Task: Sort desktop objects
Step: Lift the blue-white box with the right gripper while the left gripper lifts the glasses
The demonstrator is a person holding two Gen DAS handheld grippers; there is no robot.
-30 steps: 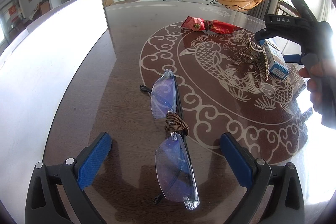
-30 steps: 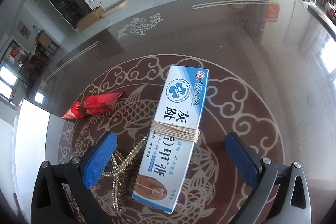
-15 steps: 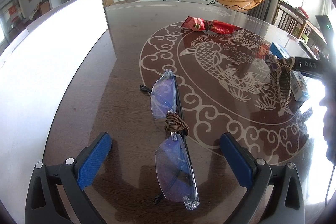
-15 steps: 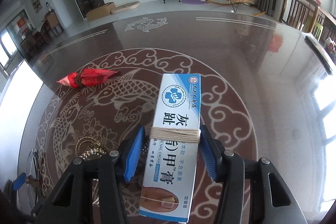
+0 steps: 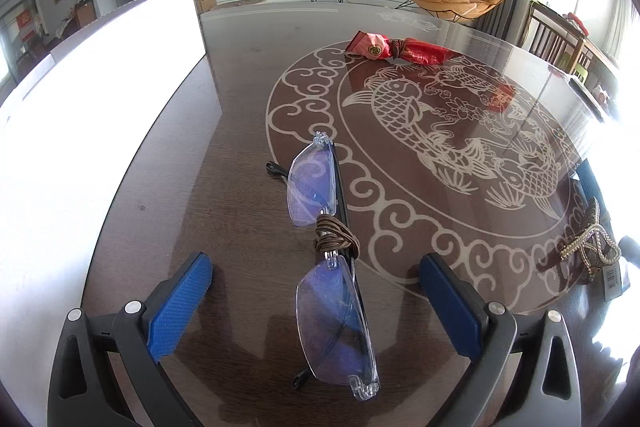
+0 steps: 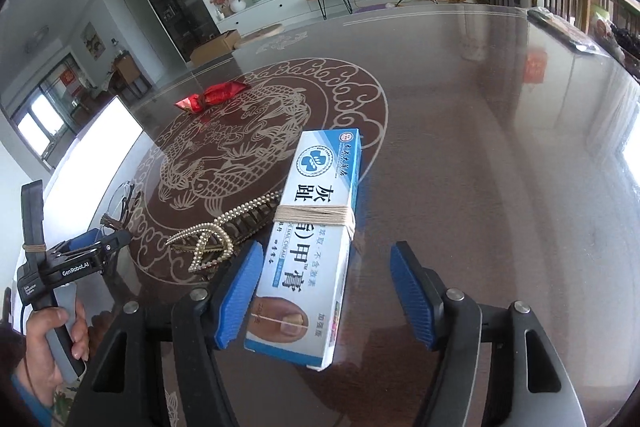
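Observation:
Rimless glasses (image 5: pixel 326 247) with a brown cord around the bridge lie on the dark table, between the open fingers of my left gripper (image 5: pixel 316 301). A blue-and-white cream box (image 6: pixel 314 235) tied with twine lies between the fingers of my right gripper (image 6: pixel 328 291). The left pad touches the box and the right pad stands apart, so the gripper is open. A beaded hair clip (image 6: pixel 222 231) lies against the box's left side; it also shows in the left wrist view (image 5: pixel 590 243). A red candy wrapper (image 5: pixel 396 49) lies farther back on the table and shows in the right wrist view (image 6: pixel 212 95).
A large white board (image 5: pixel 92 107) stands along the table's left side. The table has a round fish inlay (image 5: pixel 440 131). The left gripper and the hand holding it show in the right wrist view (image 6: pixel 52 267). A dark flat object (image 6: pixel 560 31) lies near the far right edge.
My right gripper closed on the cream box, carried it and the hair clip toward the near right, then opened its jaws again. The left gripper and glasses have not moved.

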